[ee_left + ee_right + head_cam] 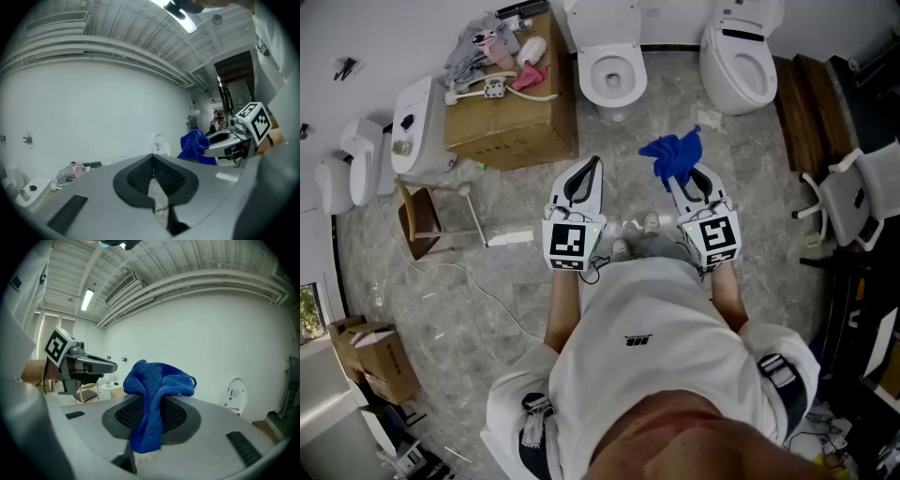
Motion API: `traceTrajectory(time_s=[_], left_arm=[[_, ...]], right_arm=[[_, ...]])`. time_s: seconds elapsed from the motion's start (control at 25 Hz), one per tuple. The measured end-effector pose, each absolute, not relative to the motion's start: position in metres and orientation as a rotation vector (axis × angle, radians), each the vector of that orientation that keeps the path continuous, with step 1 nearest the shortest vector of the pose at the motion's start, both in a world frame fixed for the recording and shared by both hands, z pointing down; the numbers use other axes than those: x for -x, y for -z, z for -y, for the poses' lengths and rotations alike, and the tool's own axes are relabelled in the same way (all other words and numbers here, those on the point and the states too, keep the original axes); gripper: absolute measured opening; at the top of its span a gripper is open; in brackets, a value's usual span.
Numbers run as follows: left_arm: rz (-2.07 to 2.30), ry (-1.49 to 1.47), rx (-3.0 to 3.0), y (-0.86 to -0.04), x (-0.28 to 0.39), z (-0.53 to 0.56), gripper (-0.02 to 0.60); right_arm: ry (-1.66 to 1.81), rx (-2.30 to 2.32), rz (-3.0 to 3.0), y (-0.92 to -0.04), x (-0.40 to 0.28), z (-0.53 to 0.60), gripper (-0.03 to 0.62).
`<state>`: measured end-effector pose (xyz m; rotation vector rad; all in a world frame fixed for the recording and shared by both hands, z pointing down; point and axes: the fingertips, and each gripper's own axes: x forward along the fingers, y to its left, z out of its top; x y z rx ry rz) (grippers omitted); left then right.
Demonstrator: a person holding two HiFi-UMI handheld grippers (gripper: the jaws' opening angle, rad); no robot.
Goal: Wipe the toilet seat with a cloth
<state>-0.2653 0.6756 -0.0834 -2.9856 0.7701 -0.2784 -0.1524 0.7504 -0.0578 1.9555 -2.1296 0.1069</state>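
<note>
A blue cloth [673,155] hangs bunched from my right gripper [682,176], whose jaws are shut on it; in the right gripper view the cloth [157,390] drapes down between the pads. My left gripper [595,162] is held beside it at chest height, shut with nothing in it [153,156]. Two white toilets stand ahead by the wall: one [612,70] straight in front with its seat down, another [741,61] to the right. Both grippers are well short of either toilet. The left gripper view also catches the cloth [197,146].
A cardboard box [511,112] with clothes and small items on top stands left of the middle toilet. A white tank [417,127] and a wooden stool [427,220] are further left, with a cable across the floor [478,291]. A white chair [858,197] is at the right.
</note>
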Motion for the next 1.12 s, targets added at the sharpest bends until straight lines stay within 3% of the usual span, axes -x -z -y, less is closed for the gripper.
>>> traceTrajectory(time_s=[0.56,1.12], left_arm=[[-0.723,0.249,3.006,0.075,0.305,-0.669,0.009],[-0.769,0.288,3.0,0.067,0.259,-0.59,0.009]], right_arm=[[-0.13,-2.021,2.092,0.052,0.193,-0.743,0.094],[-0.131,-1.972,2.134,0.046,0.145,-0.656,0.094]])
